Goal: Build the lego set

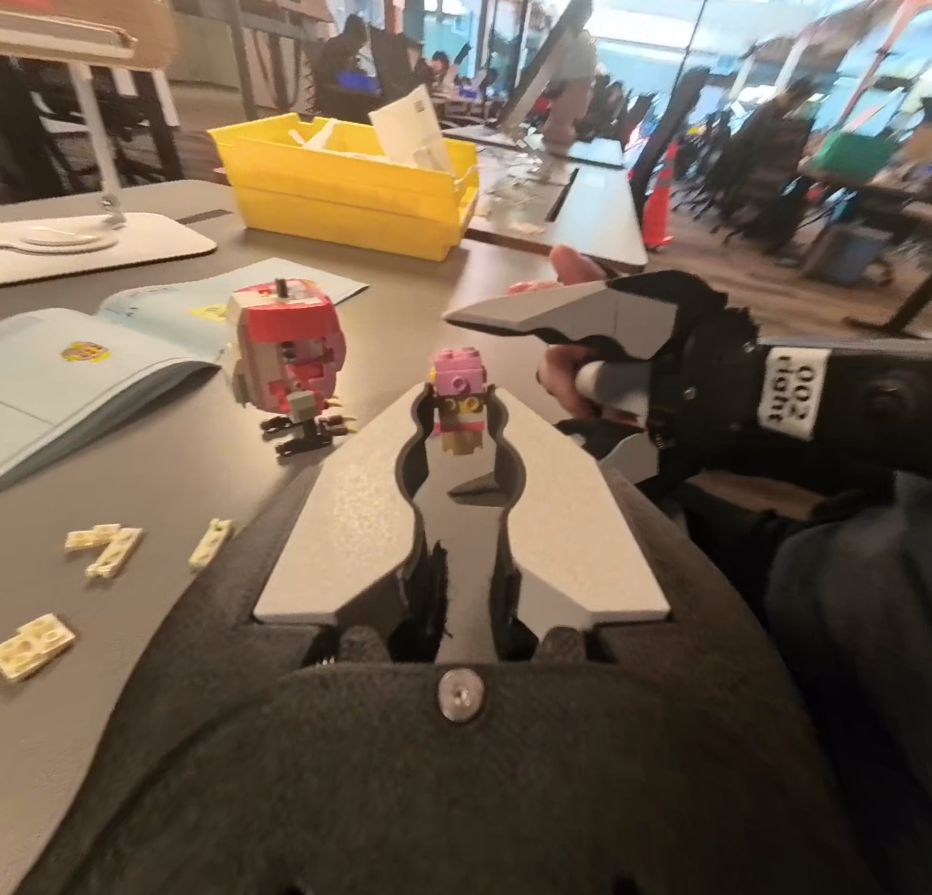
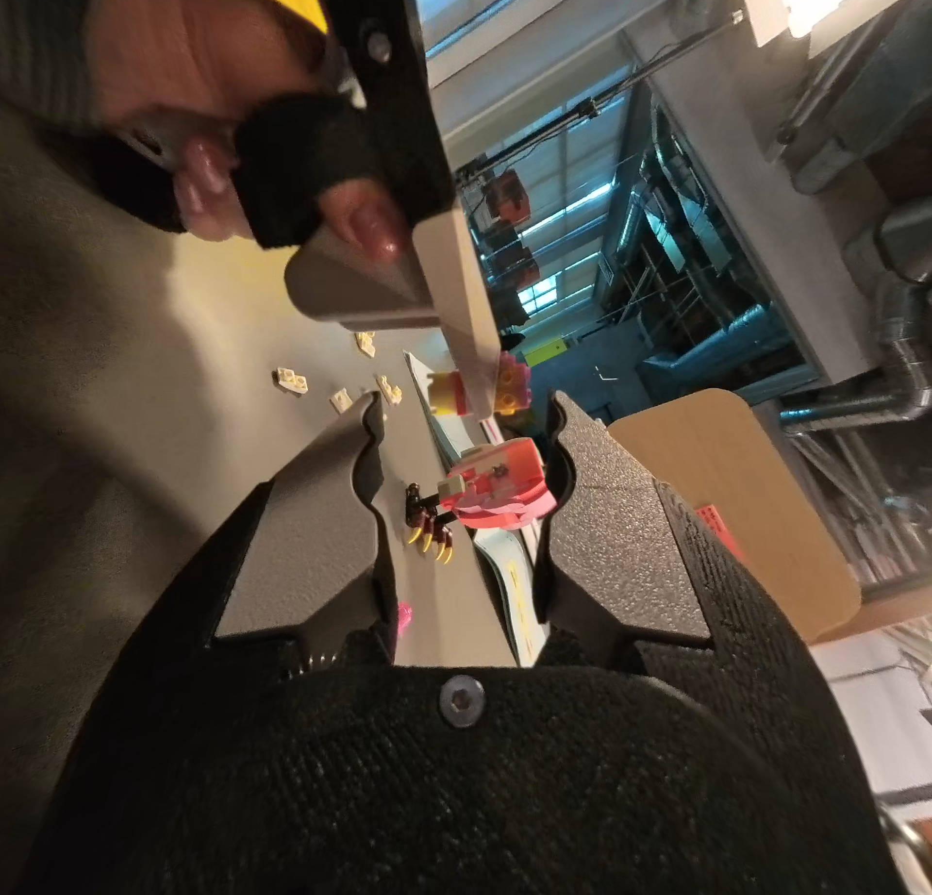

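My left gripper (image 1: 460, 391) is shut on a small brick figure (image 1: 456, 407) with a pink top, yellow eyes and a yellow base. Both pads press on its sides. In the right wrist view one left finger (image 2: 469, 316) crosses the same figure (image 2: 444, 391). A red and pink brick bird (image 1: 287, 351) on black legs with yellow claws stands on the grey table (image 1: 151, 492), to the left of the figure. My right gripper (image 2: 464, 402) is open and empty, with the bird (image 2: 497, 490) seen farther off between its fingers. In the left wrist view the right gripper (image 1: 524, 366) hovers to the right of the figure.
An open pale blue booklet (image 1: 101, 366) lies at the left. Several cream brick plates (image 1: 106, 548) lie on the table in front. A yellow bin (image 1: 348, 190) with papers stands behind, and a white stand base (image 1: 101, 245) is at the far left. A cardboard box (image 2: 731, 492) is nearby. The tips of both grippers are at nearly the same place.
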Tool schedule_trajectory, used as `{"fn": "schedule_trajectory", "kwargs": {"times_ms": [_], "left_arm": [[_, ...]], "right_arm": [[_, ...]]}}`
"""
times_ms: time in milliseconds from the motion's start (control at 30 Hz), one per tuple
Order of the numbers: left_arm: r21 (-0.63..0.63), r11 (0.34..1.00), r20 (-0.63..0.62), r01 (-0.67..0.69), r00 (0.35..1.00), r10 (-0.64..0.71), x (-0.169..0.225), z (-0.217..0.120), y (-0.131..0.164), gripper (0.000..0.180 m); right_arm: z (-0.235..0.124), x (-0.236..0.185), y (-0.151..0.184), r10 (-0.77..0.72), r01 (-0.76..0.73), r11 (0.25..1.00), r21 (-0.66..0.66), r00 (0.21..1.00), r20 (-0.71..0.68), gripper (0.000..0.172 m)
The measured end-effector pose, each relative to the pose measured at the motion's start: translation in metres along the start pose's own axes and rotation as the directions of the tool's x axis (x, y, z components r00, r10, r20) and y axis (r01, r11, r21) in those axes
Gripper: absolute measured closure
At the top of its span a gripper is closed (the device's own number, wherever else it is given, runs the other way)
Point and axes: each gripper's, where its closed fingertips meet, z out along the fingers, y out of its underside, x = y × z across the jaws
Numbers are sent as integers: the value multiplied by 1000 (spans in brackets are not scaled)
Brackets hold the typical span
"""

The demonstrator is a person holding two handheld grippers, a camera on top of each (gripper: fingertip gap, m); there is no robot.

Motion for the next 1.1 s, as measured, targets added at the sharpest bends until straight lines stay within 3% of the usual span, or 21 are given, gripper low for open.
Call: {"fn": "schedule_trajectory", "kwargs": {"times_ms": [100,367,467,833,1100], "left_arm": [[16,999,-35,38,999,-37,1,-2,-2,162],[-9,1000,-52,-11,999,10,8,1,2,162],[-15,1000,-57,-18,998,17,9,2,3,162],[35,994,14,-106,994,106,6,1,-4,158],[32,997,-19,-77,997,77,6,1,-3,162]], "right_arm": [[0,-1,2,-22,22,1000,-10,1000,-4,114],[2,-1,5,-58,57,998,-32,998,-16,118],[1,5,6,-84,82,996,-41,995,-56,132],[1,6,8,-154,149,986,-70,985,-80,132],[1,6,9,-171,165,983,-77,982,-82,132]]}}
